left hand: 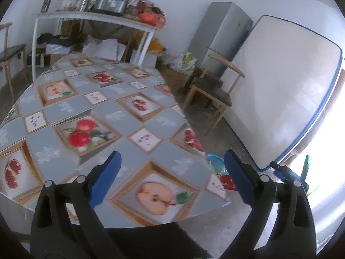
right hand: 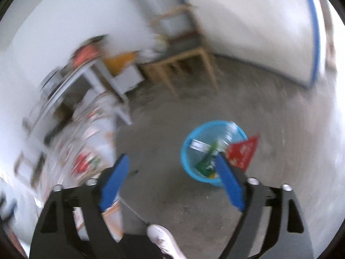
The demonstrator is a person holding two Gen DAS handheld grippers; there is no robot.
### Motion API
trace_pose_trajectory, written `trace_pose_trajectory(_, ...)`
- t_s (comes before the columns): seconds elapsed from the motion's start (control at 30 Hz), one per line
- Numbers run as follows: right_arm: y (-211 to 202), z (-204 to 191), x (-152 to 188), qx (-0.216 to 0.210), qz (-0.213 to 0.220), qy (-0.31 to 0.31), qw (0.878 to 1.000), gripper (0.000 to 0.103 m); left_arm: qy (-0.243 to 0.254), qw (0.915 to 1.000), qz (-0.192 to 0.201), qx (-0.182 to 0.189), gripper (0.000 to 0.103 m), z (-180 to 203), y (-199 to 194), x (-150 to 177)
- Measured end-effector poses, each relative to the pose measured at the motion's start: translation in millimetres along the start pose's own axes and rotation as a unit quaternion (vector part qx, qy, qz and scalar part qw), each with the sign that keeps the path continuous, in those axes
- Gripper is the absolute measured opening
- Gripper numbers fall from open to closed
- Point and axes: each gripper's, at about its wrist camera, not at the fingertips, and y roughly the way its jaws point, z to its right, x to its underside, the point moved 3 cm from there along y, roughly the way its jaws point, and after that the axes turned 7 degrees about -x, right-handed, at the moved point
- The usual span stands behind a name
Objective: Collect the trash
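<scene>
Both grippers gaped wide, holding nothing: left gripper (left hand: 172,168) over the fruit-print table (left hand: 129,116), right gripper (right hand: 172,172) above the floor. Only the right wrist view showed wrappers (right hand: 243,153) in the blue bin (right hand: 189,151).

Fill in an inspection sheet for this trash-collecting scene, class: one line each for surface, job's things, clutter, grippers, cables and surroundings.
Surface: table under a fruit-print cloth; no loose trash seen on its visible part.
Job's things: blue bin on the concrete floor beside the table, holding a green wrapper, a white packet and a clear plastic item; a red packet sticks up at its rim.
Clutter: white shelf stacked with boxes and bags.
Grippers: left gripper open and empty over the table edge; right gripper open and empty above the floor near the bin.
Cables: nothing seen.
Surroundings: wooden chair, grey fridge, a large white board leaning on the wall, and the person's white shoe.
</scene>
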Motion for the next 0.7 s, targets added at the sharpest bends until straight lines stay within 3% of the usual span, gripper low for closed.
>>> trace_pose_trajectory(0.1,-19,-55,15,-0.01,0.0,-0.069,0.998,0.096,0.014,0.9999,0.002,-0.009,0.094,23,2,6)
trace_pose_trajectory(0.23,-35,-108,46,-0.001,0.002,-0.123,0.992,0.096,0.018,0.9997,-0.002,-0.017,0.094,43,3,17)
trace_pose_trajectory(0.47,-46,-157,78,0.024,-0.003,-0.183,0.983,0.096,0.042,0.9933,-0.022,-0.105,0.094,58,2,45)
trace_pose_trajectory(0.57,-45,-173,90,0.055,-0.016,-0.229,0.972,0.097,0.044,0.9903,-0.03,-0.128,0.094,58,-3,57)
trace_pose_trajectory(0.7,-58,-184,94,0.065,0.014,-0.241,0.968,0.097,0.025,0.9895,-0.029,-0.14,0.094,52,-14,63)
